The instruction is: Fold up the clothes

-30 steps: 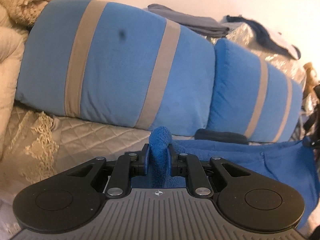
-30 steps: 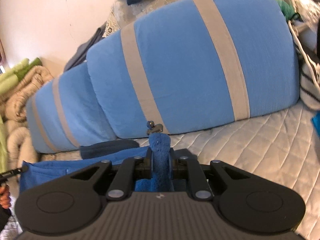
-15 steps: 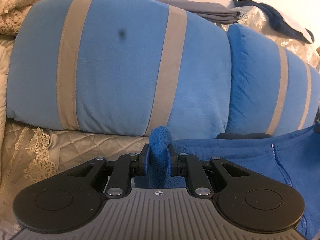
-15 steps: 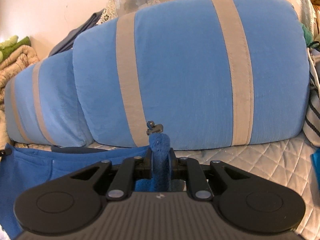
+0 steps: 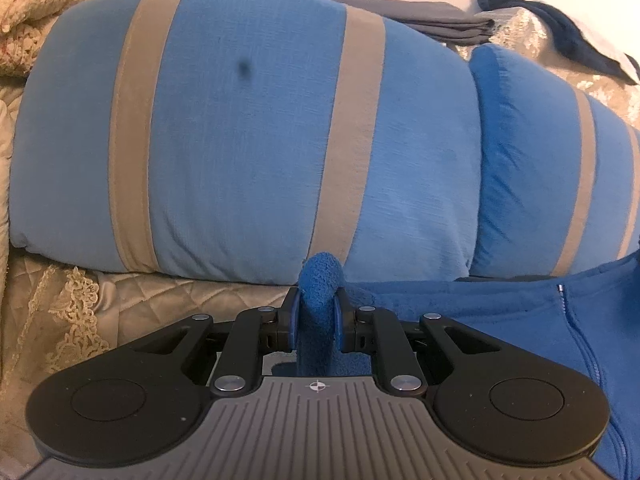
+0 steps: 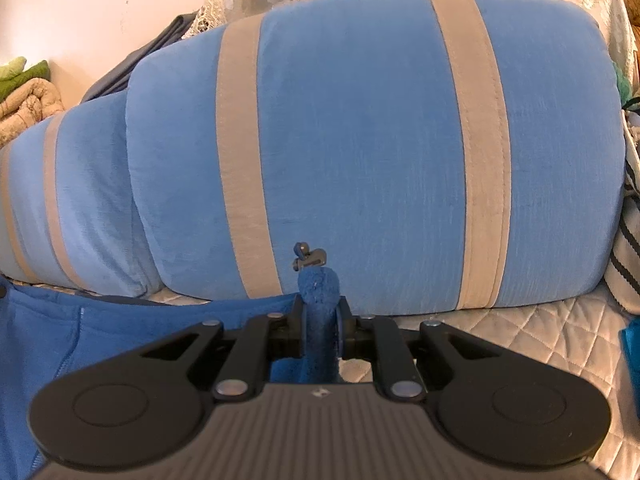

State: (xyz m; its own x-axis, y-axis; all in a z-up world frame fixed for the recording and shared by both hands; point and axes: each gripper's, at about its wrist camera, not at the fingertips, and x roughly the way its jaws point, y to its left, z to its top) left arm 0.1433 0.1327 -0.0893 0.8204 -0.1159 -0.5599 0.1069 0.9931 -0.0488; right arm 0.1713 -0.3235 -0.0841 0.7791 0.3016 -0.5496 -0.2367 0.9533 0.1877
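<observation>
A blue fleece zip jacket (image 5: 500, 312) is stretched between both grippers above a quilted bed. My left gripper (image 5: 318, 304) is shut on a bunched edge of the jacket, whose fabric pokes up between the fingers. The jacket spreads to the right of it, its zipper (image 5: 576, 332) showing. My right gripper (image 6: 320, 308) is shut on another bunched edge, with a small grey toggle (image 6: 307, 258) sticking up above the fabric. In the right wrist view the jacket (image 6: 80, 336) hangs to the left.
Two large blue cushions with beige stripes (image 5: 248, 136) (image 6: 380, 148) stand close in front, on the quilted bedcover (image 5: 132, 300). Folded grey clothes (image 5: 416, 16) lie on top behind them. Beige blankets (image 5: 36, 12) pile at the left; striped fabric (image 6: 626, 256) at the right.
Both grippers have moved closer to the cushions and levelled out, still holding the jacket. The jacket now spreads wider between them.
</observation>
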